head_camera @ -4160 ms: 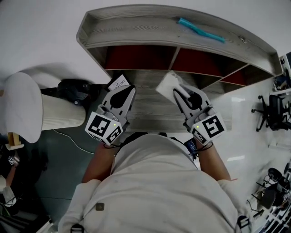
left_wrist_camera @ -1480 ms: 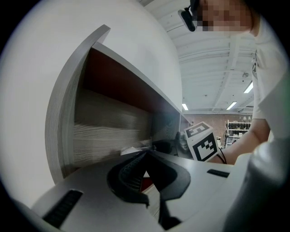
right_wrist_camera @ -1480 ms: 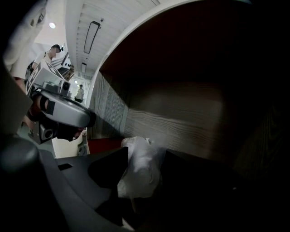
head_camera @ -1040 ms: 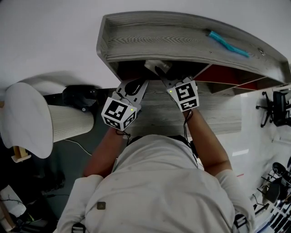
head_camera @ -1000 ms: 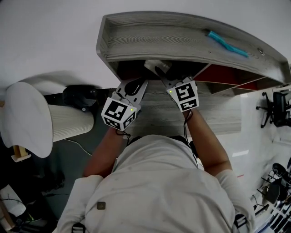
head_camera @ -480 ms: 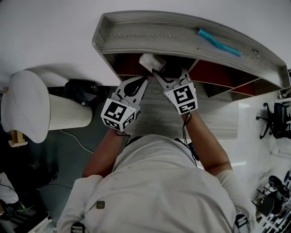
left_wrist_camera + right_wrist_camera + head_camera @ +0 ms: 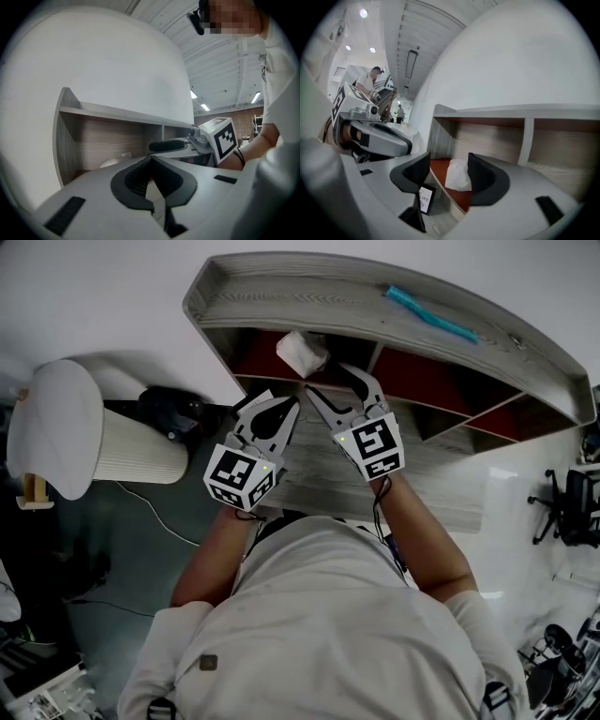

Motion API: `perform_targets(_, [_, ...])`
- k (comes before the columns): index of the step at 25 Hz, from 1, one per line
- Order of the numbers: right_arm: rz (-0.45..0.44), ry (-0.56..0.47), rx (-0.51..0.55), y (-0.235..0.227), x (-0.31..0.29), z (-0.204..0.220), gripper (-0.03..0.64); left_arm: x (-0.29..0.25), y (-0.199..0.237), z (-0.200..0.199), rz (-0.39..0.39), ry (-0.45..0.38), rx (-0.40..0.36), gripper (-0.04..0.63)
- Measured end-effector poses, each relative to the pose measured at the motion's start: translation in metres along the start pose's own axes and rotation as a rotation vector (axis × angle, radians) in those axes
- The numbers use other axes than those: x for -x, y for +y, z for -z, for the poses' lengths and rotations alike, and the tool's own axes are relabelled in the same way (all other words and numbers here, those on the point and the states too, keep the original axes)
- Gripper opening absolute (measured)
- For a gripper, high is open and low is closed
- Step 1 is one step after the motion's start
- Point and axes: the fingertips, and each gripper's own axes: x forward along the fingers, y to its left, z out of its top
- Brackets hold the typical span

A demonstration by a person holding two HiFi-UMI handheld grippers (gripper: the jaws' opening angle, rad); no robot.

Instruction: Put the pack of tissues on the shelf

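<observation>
The white pack of tissues (image 7: 302,352) lies in the leftmost compartment of the grey wooden shelf (image 7: 309,306), on its red floor. No gripper touches it. My right gripper (image 7: 335,381) is open just in front of that compartment. In the right gripper view the tissue pack (image 7: 458,175) shows beyond and between the spread jaws of the right gripper (image 7: 449,174). My left gripper (image 7: 292,403) is shut and empty, close to the left of the right one. In the left gripper view its jaws meet at the left gripper (image 7: 150,161), and the tissue pack (image 7: 112,161) is a little way ahead.
A teal stick (image 7: 431,313) lies on the shelf's top. A small printed card (image 7: 424,199) stands on the wooden desk (image 7: 431,474) below the shelf. A white ribbed round object (image 7: 84,446) sits to the left. More red-floored compartments (image 7: 422,381) lie to the right.
My right gripper carried the tissue pack into the left compartment, let it go, opened and drew back. The left gripper stayed shut beside it.
</observation>
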Motion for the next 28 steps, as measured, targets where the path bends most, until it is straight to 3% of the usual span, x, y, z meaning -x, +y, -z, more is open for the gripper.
perform_targets(8, [-0.065,-0.011,0.005,0.020,0.052,0.004,0.241,0.027,-0.047,0.000,-0.066,-0.018,0.005,0.015])
perform_targets(19, [-0.185,-0.041,-0.015,0.071,0.109,0.003,0.098,0.072,-0.099,-0.003,-0.106,-0.053,0.028,0.015])
perform_targets(28, [-0.211,-0.061,-0.009,0.103,0.133,-0.015,0.052,0.095,-0.112,-0.013,-0.074,-0.067,-0.011,0.015])
